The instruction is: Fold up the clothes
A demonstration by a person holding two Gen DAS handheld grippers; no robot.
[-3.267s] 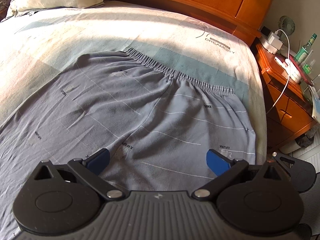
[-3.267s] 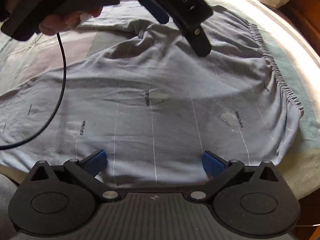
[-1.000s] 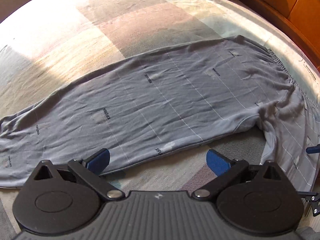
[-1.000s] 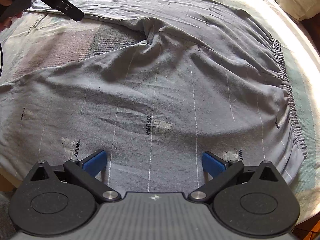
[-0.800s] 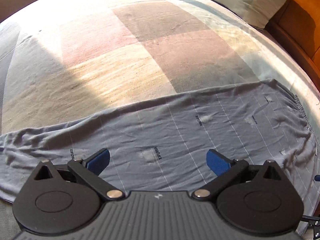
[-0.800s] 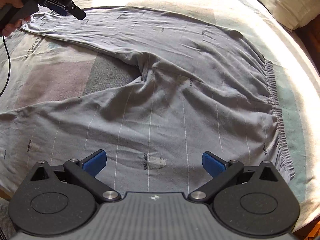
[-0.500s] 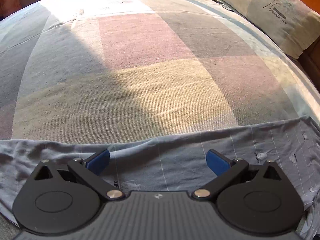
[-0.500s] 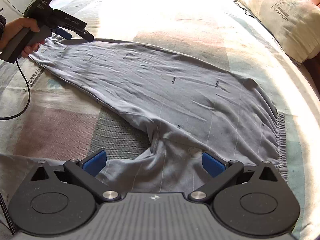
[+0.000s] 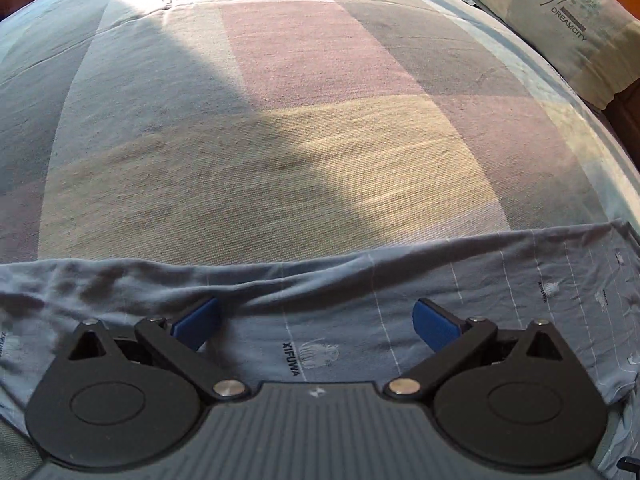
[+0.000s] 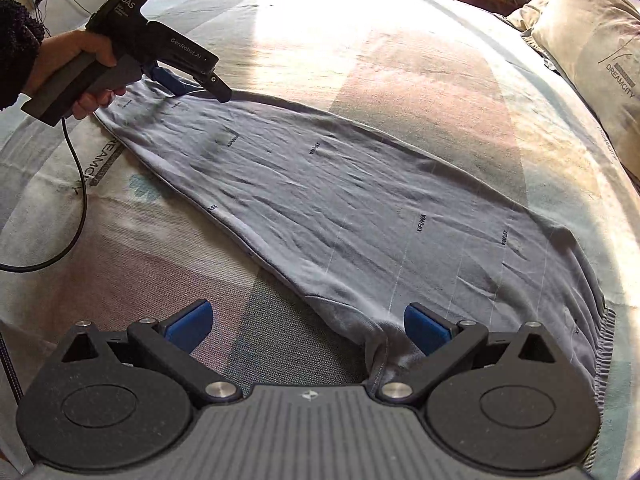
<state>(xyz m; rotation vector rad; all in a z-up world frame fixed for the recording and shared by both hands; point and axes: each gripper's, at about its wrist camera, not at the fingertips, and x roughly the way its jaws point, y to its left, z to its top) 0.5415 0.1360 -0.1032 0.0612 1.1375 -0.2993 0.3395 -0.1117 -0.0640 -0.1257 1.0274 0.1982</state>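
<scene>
Both grippers are wide open right now. Left gripper [image 9: 316, 316] sits low, angled down and forward, gripped in the person's left hand [image 10: 86, 68]. Right gripper [image 10: 306, 322] hovers, blue fingertips [image 10: 424, 326] spread apart.

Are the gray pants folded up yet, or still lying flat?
Still spread flat. The gray pants lie stretched across the bed, one leg long and unfolded, with the left tool at its far end.

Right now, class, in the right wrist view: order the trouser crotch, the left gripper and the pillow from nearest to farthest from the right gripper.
1. Trouser crotch: beside the right gripper's right-hand finger.
2. Pillow: far right, at the bed's head.
3. Left gripper: far left, at the trouser leg's end.

Pillow and left gripper are close to call.
</scene>
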